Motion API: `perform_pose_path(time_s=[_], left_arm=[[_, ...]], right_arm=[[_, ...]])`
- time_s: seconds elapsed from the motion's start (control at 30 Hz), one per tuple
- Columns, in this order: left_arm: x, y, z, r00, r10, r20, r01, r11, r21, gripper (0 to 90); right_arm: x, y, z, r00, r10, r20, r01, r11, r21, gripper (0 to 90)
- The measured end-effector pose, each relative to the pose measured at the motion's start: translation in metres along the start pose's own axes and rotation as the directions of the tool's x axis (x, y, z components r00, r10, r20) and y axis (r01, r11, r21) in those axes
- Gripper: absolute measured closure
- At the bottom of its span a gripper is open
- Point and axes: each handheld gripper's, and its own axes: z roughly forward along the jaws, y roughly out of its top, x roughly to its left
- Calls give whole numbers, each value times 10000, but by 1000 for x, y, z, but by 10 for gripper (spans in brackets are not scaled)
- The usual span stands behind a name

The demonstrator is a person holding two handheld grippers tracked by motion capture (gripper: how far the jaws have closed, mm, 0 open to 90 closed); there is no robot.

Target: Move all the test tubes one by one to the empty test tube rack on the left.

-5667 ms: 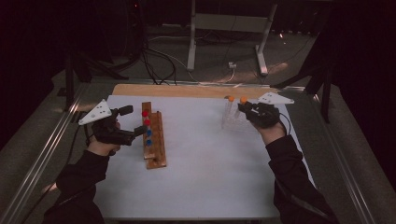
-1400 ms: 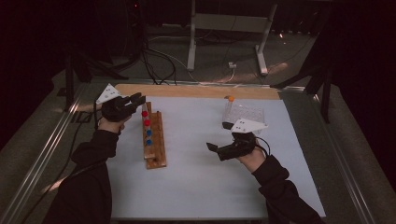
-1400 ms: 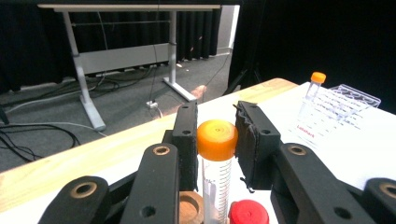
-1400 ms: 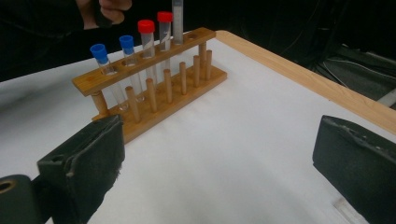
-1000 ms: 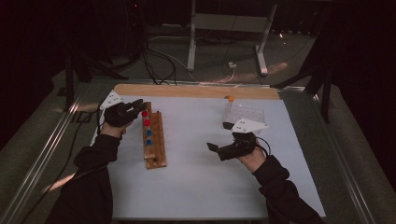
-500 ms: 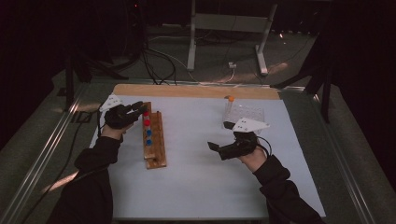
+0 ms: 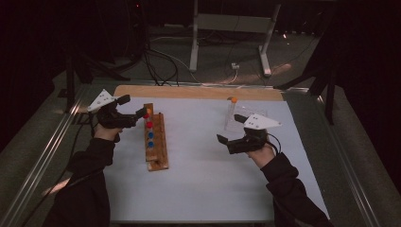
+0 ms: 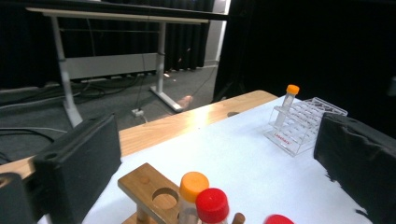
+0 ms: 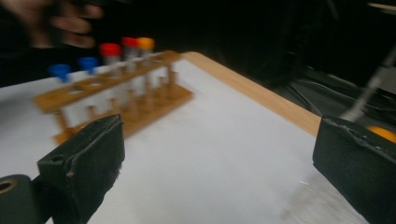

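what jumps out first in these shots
The wooden rack at the left of the white table, a row of orange, red and blue capped tubes standing in it. The left gripper sits at its far end with jaws apart, having just opened above the orange tube. At far right a clear rack holds one orange-capped tube, near the open right gripper.

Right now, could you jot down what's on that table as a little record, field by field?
Surface: white table with a wooden strip along its far edge
Wooden rack: left side, holds an orange-capped tube, two red-capped and two blue-capped tubes
Clear rack: far right, one orange-capped tube upright in it
Left gripper: jaws have just been opening, wide apart at the wooden rack's far end, above the orange-capped tube, nothing pinched
Right gripper: jaws wide open, empty, between the two racks
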Motion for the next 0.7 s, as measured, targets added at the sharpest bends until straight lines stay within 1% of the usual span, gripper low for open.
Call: perform_pose_path(time_s=[0.07,0.1,0.13,0.17,0.2,0.23,0.27,0.3,0.33,0.37,0.4,0.43,0.47,0.5,0.53,0.57,0.6,0.63,0.7], left_arm=[[-5,2,-7,9999,113,-8,-113,9999,-33,6],[-8,2,-11,9998,177,134,-175,9998,-99,6],[-10,2,-14,9996,251,156,-250,9997,-44,6],[-12,2,-17,9992,347,189,-346,9994,-51,6],[-14,2,-20,9987,396,315,-394,9992,-69,6],[-16,1,-23,9988,399,280,-397,9992,-74,5],[-17,1,-25,9987,375,349,-371,9992,-118,6],[-19,1,-27,9984,366,422,-361,9993,-118,5],[-20,0,-29,9984,412,378,-407,9991,-130,5],[-21,0,-30,9983,409,416,-402,9990,-168,5],[-22,0,-31,9983,422,405,-415,9990,-166,5],[-23,-1,-32,9982,422,423,-415,9990,-164,5],[-23,-1,-33,9979,387,511,-376,9991,-208,5],[-24,-1,-34,9980,378,497,-369,9991,-202,5],[-24,-1,-34,9979,403,513,-392,9990,-218,5],[-25,-2,-35,9977,367,563,-354,9991,-252,5],[-25,-2,-35,9980,360,523,-349,9992,-200,6],[-26,-2,-35,9976,433,539,-425,9990,-150,5],[-27,-3,-34,9978,432,495,-427,9990,-125,5]], right_arm=[[-12,-2,2,9988,241,435,-250,9995,201,23],[-18,-4,3,9968,373,701,-396,9987,325,23],[-24,-6,4,9951,448,881,-483,9981,372,23],[-30,-8,6,9923,540,1113,-589,9974,408,23],[-36,-10,8,9895,709,1260,-770,9961,440,24],[-42,-12,11,9853,785,1516,-870,9949,503,24],[-47,-14,14,9814,838,1729,-953,9937,594,33],[-52,-16,17,9781,924,1867,-1058,9924,628,61],[-57,-17,20,9735,1025,2046,-1179,9909,647,87],[-62,-19,24,9693,1113,2191,-1291,9893,686,135],[-67,-21,27,9667,1141,2292,-1348,9879,766,173],[-71,-22,31,9624,1213,2431,-1443,9864,792,172],[-74,-23,34,9597,1332,2475,-1575,9842,812,244],[-77,-24,37,9598,1428,2415,-1683,9818,882,294],[-79,-25,40,9601,1386,2430,-1670,9808,1004,304],[-81,-25,44,9584,1259,2562,-1589,9809,1123,320],[-83,-25,47,9563,1242,2648,-1605,9797,1200,372],[-86,-25,51,9570,1314,2588,-1690,9771,1291,417],[-88,-25,57,9548,1324,2663,-1749,9742,1427,425]])
